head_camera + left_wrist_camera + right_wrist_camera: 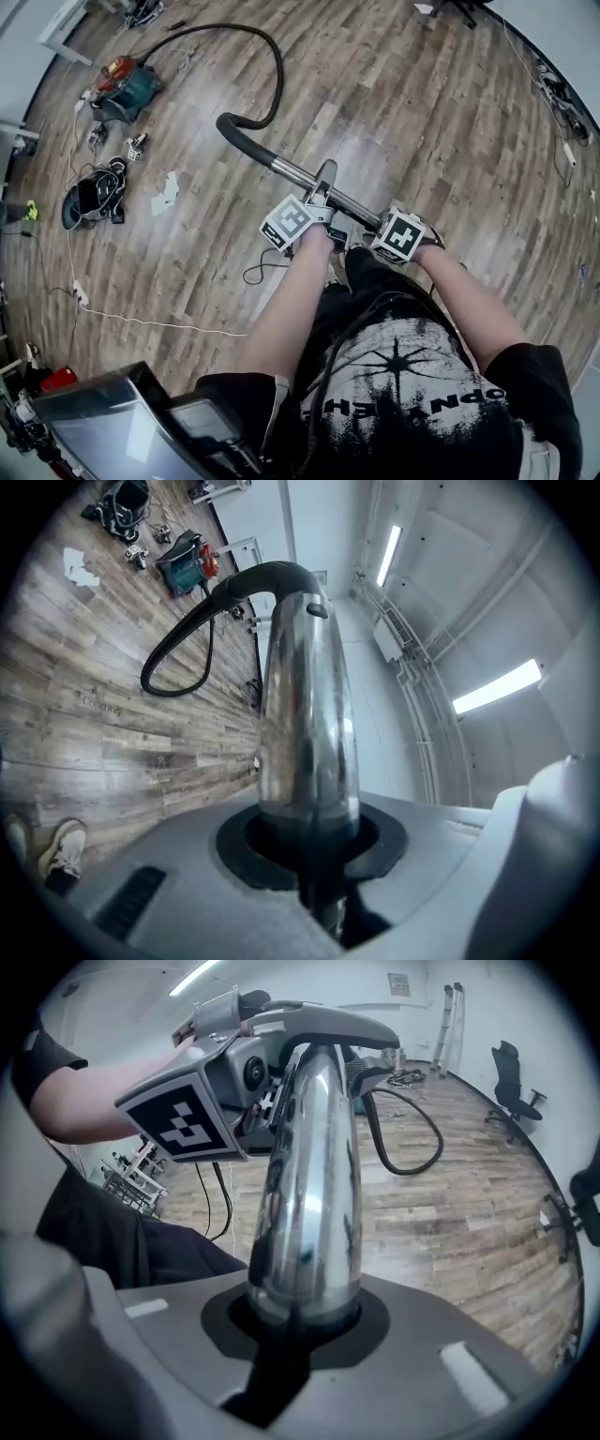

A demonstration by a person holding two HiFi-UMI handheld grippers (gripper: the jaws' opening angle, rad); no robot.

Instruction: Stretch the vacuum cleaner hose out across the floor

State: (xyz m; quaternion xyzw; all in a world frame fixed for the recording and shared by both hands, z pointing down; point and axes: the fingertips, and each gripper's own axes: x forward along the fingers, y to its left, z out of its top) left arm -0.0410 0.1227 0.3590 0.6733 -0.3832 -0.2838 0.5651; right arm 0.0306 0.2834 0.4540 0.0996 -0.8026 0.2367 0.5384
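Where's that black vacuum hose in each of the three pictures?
Head view: the hose arcs across the upper middle.
Left gripper view: the hose loops at upper left.
Right gripper view: the hose loops right of centre.
Shared landmark: the shiny metal tube, central in all three.

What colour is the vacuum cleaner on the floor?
The vacuum cleaner is teal with a red top; the head view shows it best.

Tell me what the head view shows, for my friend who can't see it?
The left gripper and right gripper both clamp a shiny metal wand. Its black hose loops over the wooden floor to a teal and red vacuum cleaner far left.
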